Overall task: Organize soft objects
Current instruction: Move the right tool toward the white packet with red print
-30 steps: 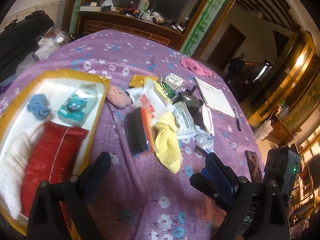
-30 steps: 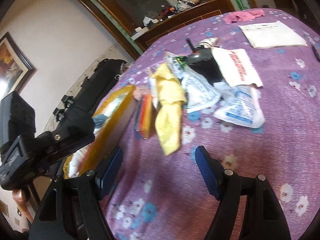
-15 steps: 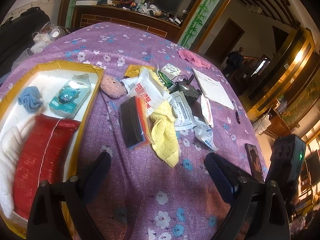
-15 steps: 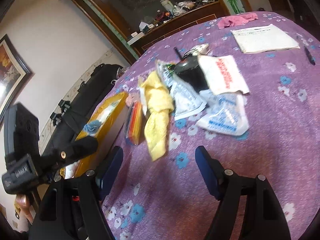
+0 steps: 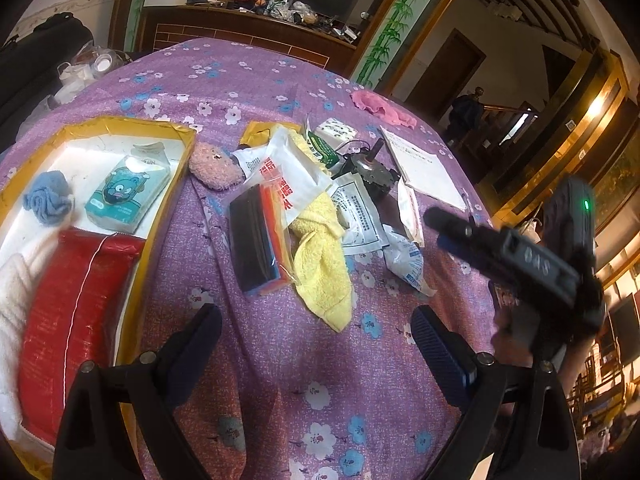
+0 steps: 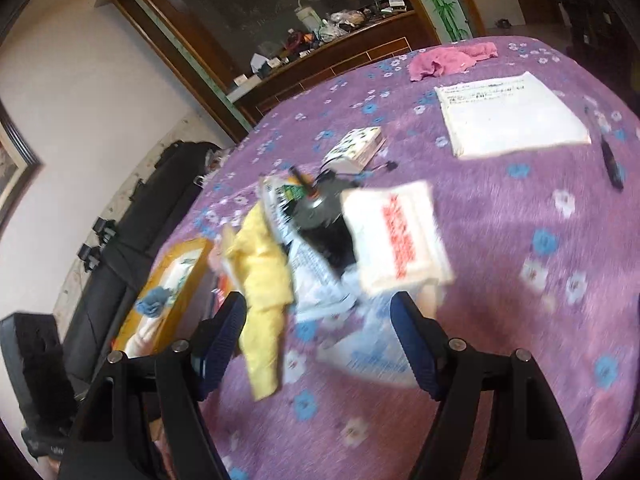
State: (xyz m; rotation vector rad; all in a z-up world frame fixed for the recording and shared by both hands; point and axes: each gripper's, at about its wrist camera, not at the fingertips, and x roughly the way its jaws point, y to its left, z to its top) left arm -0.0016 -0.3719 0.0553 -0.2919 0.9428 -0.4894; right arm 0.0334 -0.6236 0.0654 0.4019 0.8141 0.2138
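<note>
Compared with a second ago, the right gripper [image 6: 318,332] is seen to have been carried forward toward the pile; in the left wrist view it now reaches in from the right [image 5: 444,228], where before only its camera housing showed at the edge. Its jaws are spread wide and nothing is held between them. The left gripper [image 5: 316,340] is little changed: it is held over the purple flowered tablecloth [image 5: 280,380], jaws spread, nothing gripped.

The yellow towel [image 5: 320,264] is left where it lay, draped in the pile beside the packet of black and orange sponges [image 5: 256,236], just ahead of both grippers. A pink plush toy [image 5: 214,166] lies beside the yellow-rimmed tray [image 5: 168,188], in which a blue cloth [image 5: 46,196], a teal tissue pack [image 5: 128,192] printed with a cartoon bear, and a red packet [image 5: 72,320] are already placed. A pink cloth [image 5: 380,106] lies far across the table.

Red characters are printed on a white bag [image 5: 296,184], but they cannot be read. The digits "048" are made out on the right gripper's body.
</note>
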